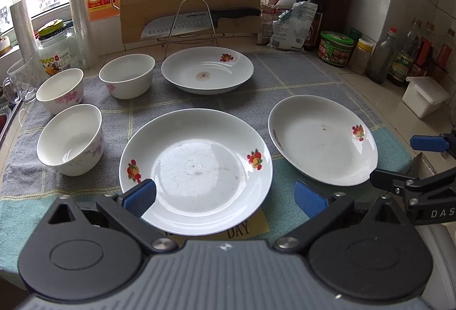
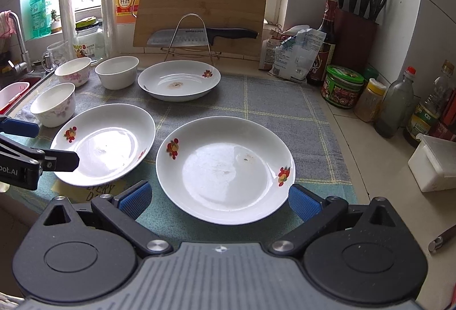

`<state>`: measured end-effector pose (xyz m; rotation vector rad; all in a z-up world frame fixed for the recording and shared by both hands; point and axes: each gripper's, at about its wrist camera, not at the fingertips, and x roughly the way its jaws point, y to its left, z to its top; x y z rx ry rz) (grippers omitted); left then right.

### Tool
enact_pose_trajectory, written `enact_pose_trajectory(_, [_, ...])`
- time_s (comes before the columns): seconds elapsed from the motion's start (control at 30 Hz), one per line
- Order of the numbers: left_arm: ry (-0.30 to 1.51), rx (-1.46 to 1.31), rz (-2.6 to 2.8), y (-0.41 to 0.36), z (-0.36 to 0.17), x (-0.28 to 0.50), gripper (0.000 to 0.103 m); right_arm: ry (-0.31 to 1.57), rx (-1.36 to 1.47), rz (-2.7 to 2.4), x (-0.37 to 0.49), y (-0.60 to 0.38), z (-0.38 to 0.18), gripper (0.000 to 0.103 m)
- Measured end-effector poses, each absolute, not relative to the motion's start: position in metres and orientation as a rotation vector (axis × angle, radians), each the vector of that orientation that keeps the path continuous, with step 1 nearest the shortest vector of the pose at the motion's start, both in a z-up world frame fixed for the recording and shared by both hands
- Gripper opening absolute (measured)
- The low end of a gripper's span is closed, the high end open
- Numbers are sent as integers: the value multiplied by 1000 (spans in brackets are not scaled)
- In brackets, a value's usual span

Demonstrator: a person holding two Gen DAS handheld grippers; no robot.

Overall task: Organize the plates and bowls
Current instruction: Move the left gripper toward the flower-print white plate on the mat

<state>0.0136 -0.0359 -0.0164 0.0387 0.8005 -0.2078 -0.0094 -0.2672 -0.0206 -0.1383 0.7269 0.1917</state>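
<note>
Three white plates [image 1: 196,170] [image 1: 322,139] [image 1: 207,69] lie on the grey cloth [image 1: 299,73]; three bowls [image 1: 69,139] [image 1: 60,89] [image 1: 126,74] stand along the cloth's left side. Left gripper [image 1: 225,197] and right gripper [image 2: 219,198] hover spread wide, empty, over the cloth's near edge.

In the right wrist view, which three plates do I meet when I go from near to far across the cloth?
Near right plate → left plate → far plate by the wire rack.
</note>
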Motion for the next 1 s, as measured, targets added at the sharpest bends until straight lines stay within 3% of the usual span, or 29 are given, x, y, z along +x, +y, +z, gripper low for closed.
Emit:
enact_pose_trajectory(0.53, [849,18,-158,-69,-28,31,102,873,-147,287,21,-294,-77,103])
enact_pose_trajectory(1.0, [910,11,-84,-89,-34,49,102,851,-211,398,51,-300,-101,103])
